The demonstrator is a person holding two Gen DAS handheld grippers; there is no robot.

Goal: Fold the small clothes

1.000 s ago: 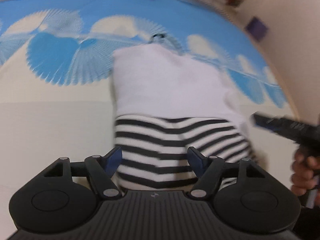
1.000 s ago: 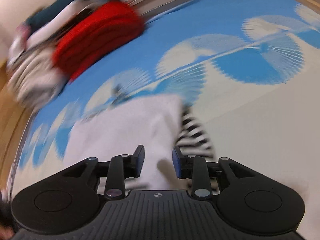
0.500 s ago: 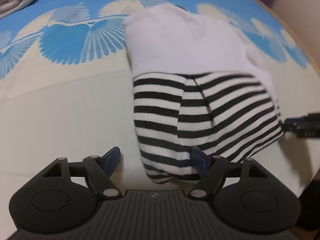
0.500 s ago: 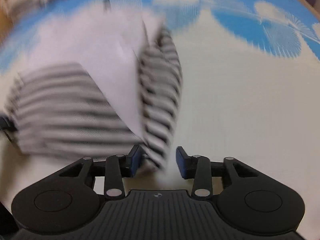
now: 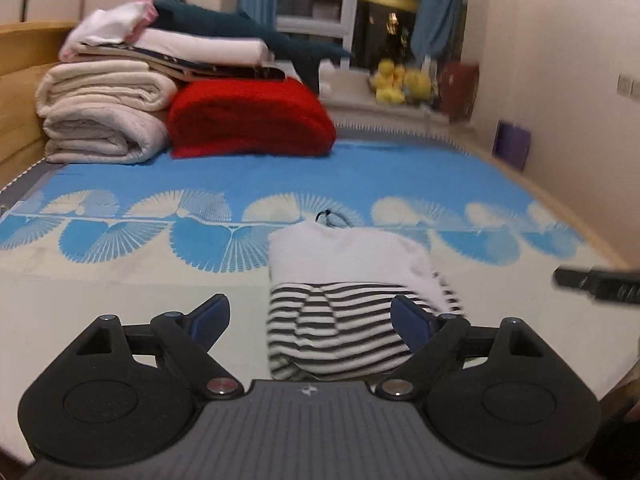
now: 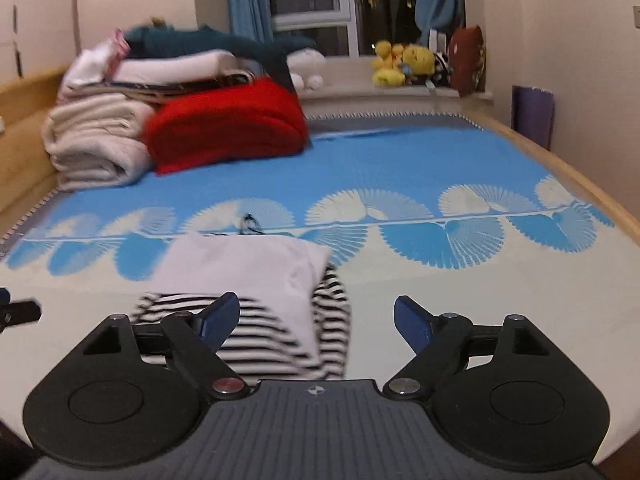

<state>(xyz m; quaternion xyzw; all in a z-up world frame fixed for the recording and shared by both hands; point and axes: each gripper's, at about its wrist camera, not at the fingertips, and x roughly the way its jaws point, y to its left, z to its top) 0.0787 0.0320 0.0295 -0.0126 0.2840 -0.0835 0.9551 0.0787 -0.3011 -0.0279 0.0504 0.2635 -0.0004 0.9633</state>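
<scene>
1. At the far left of the bed [image 5: 120,296], cream folded blankets [image 5: 100,120] were stacked against the wooden headboard [image 5: 20,92], with white linens and a dark teal garment [image 5: 248,32] piled on top.
2. Just right of them lay a folded red blanket [image 5: 248,120], touching the cream stack.
3. Further right, on the window sill behind the bed, sat yellow plush toys [image 6: 400,64] beside a dark red cushion [image 6: 468,60]; a purple object [image 6: 534,114] leaned on the right wall.
4. The folded garment [image 5: 348,304], white on top with black-and-white stripes toward the camera, lay on the cream part of the bedspread, just below the blue fan pattern. A small dark loop [image 5: 330,218] poked out at its far edge.
5. Nothing stood between either claw and the garment.
6. The left claw [image 5: 310,316] hovered low over the near striped end, its blue-padded fingers wide apart and holding nothing; the garment sat between them, toward the right finger.
7. The right claw [image 6: 316,318] also hung with fingers spread wide and empty, the garment lying before its left finger [image 6: 220,318].
8. Each claw appeared only as a dark blurred sliver at the edge of the other's view.
9. The garment's near edge was hidden behind the claw bodies, and its stripes were motion-blurred in the right wrist view.
</scene>
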